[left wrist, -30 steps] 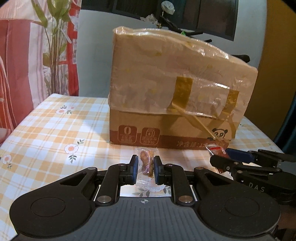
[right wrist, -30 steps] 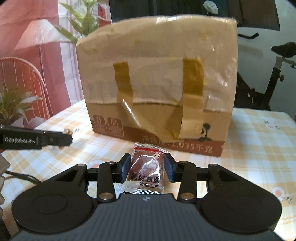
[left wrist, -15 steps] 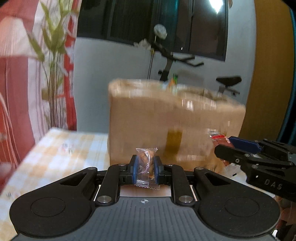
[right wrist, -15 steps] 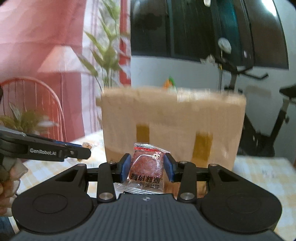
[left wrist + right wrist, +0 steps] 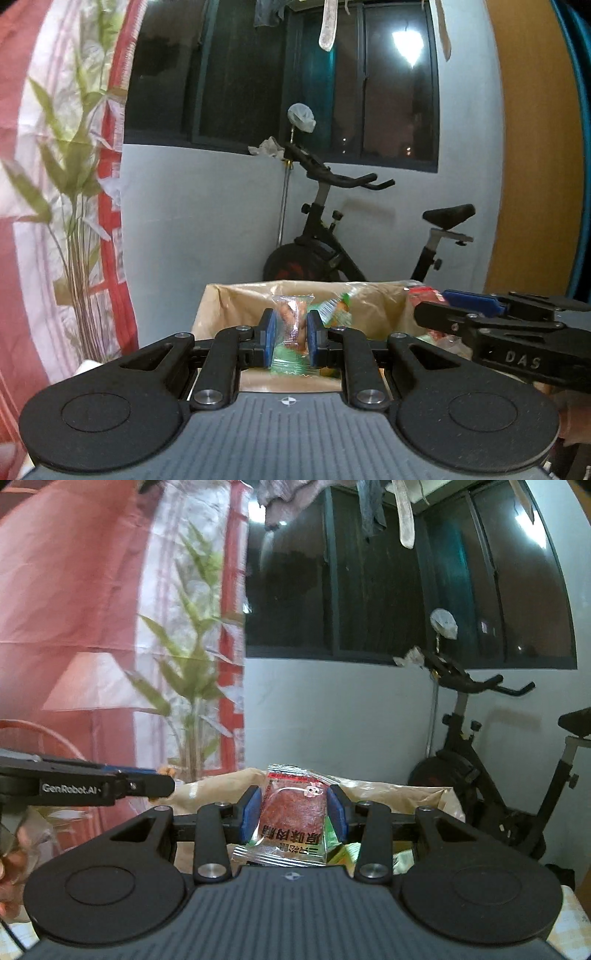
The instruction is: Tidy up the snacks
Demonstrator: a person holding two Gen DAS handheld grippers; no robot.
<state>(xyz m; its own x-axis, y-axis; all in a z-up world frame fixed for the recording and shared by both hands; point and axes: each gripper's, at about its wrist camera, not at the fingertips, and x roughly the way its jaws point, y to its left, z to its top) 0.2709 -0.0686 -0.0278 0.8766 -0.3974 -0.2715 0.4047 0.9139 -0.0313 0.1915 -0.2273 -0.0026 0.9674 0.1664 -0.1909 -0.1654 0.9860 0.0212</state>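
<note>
My left gripper (image 5: 290, 338) is shut on a small clear packet of brown nuts (image 5: 291, 326), held above the open top of the cardboard box (image 5: 236, 306). Green snack packets (image 5: 334, 308) lie inside the box. My right gripper (image 5: 293, 814) is shut on a red dried-meat packet (image 5: 293, 812) with Chinese lettering, also held over the box rim (image 5: 399, 790). In the left wrist view the right gripper (image 5: 428, 314) shows at the right with its red packet (image 5: 423, 295). In the right wrist view the left gripper (image 5: 162, 781) shows at the left.
An exercise bike (image 5: 332, 240) stands behind the box against a pale wall (image 5: 207, 221). A red and white curtain with a leafy plant (image 5: 70, 192) hangs at the left. A dark window (image 5: 406, 583) is above.
Both grippers have risen with their packets from table height in front of the box to above its open top. The inside of the box now shows.
</note>
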